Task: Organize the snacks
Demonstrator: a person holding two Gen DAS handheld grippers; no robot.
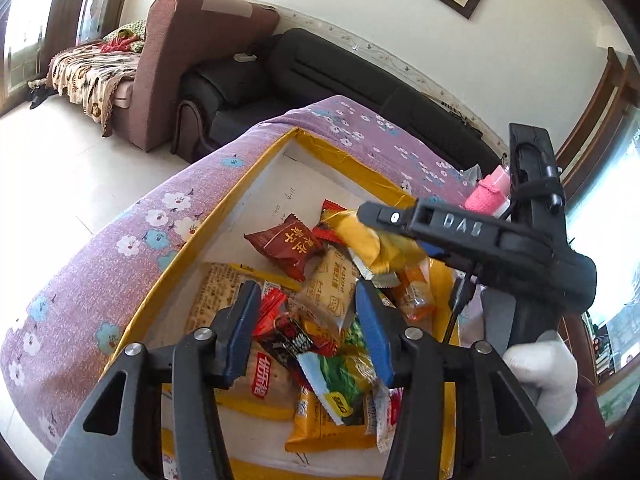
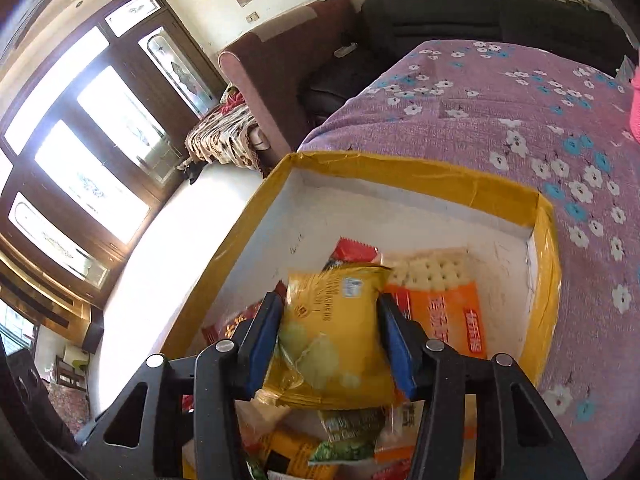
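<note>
Left view: my left gripper (image 1: pixel 308 328) hangs over the box (image 1: pixel 224 204), fingers apart, gripping nothing. Right view: my right gripper (image 2: pixel 330 340) fingers flank the yellow packet (image 2: pixel 332 340) above the box's pile; I'd release next.

The right gripper (image 2: pixel 330 340) pointed down into a shallow yellow-rimmed box (image 2: pixel 416 174) with a white inside, which lay on a purple flowered cloth (image 2: pixel 520 120). A yellow snack packet (image 2: pixel 332 336) sat between its blue-padded fingers (image 2: pixel 262 340), both pads touching the packet's sides. Under it lay a cracker packet with an orange label (image 2: pixel 444 304), a red packet (image 2: pixel 354 250) and green wrappers (image 2: pixel 348 446). A brown sofa (image 2: pixel 276 76) stood beyond.
</note>
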